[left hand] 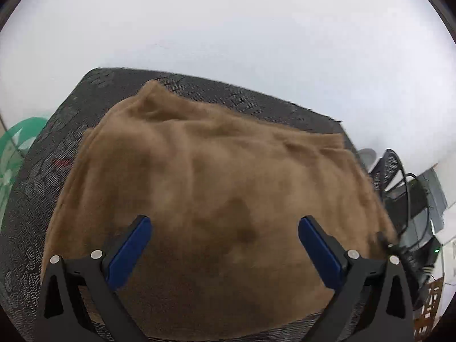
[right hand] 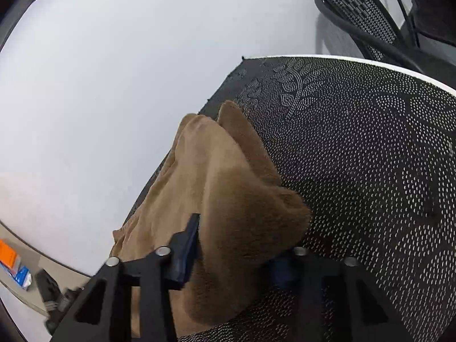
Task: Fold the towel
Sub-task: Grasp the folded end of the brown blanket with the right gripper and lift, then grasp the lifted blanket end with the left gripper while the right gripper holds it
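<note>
A brown fuzzy towel (left hand: 216, 188) lies rumpled over a black patterned mat (left hand: 51, 148) on a white table. My left gripper (left hand: 225, 228) hovers above the towel's near part, its blue-padded fingers (left hand: 131, 250) wide apart with nothing between them. In the right wrist view, the towel (right hand: 228, 188) is bunched and lifted into a ridge, and my right gripper (right hand: 236, 245) is shut on that fold. The left blue pad (right hand: 186, 252) presses the cloth; the right pad is mostly buried under the pile.
The white table (left hand: 228, 28) extends beyond the mat (right hand: 356, 156). A black mesh chair (right hand: 362, 11) with cables stands past the table's right side. A green round object (left hand: 17, 148) sits at the left edge. Small orange and blue boxes (right hand: 12, 262) lie low at the left.
</note>
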### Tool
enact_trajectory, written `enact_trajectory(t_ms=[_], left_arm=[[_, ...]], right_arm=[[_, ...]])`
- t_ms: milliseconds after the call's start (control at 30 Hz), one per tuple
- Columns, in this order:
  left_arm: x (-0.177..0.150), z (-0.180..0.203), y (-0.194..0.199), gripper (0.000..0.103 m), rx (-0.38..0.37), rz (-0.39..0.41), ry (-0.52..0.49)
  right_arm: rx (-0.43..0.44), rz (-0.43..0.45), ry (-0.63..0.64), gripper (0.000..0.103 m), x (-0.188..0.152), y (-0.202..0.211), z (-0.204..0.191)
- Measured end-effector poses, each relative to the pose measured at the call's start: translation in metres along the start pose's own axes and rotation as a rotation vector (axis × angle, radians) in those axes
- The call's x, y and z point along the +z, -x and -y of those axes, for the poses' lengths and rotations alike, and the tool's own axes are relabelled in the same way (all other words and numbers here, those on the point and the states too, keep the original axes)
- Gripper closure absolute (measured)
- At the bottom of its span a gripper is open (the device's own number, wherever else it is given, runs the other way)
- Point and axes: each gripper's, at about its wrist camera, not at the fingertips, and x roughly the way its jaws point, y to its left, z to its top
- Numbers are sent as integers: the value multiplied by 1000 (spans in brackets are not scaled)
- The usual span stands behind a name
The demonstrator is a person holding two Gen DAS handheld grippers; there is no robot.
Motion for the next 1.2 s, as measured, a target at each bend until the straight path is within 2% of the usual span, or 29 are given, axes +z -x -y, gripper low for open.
enact_trajectory(t_ms=[100, 200, 367, 433, 600, 733, 867, 1200], left_arm=[[10, 28, -2, 0, -13, -15, -66], [21, 65, -18, 0, -66, -78, -134], [42, 120, -49, 0, -140, -188, -207], [54, 148, -62, 0, -140, -229, -263], [79, 209, -90, 0, -180, -381, -330], [85, 253, -107, 0, -145, -470, -432], [85, 279, -138, 0, 10, -530, -497], [67, 322, -188, 0, 115, -678, -599]], right_arm=[[-5, 8, 34, 69, 0, 0, -4], [-28, 35, 124, 74, -3, 3, -16], [-63, 108, 305, 75, -12, 10, -54], [-78, 143, 386, 75, -18, 15, -69], [-127, 217, 568, 75, -39, 26, -99], [-166, 259, 683, 75, -55, 28, -115], [-176, 284, 740, 75, -64, 32, -122], [-168, 272, 733, 75, -63, 30, -120]])
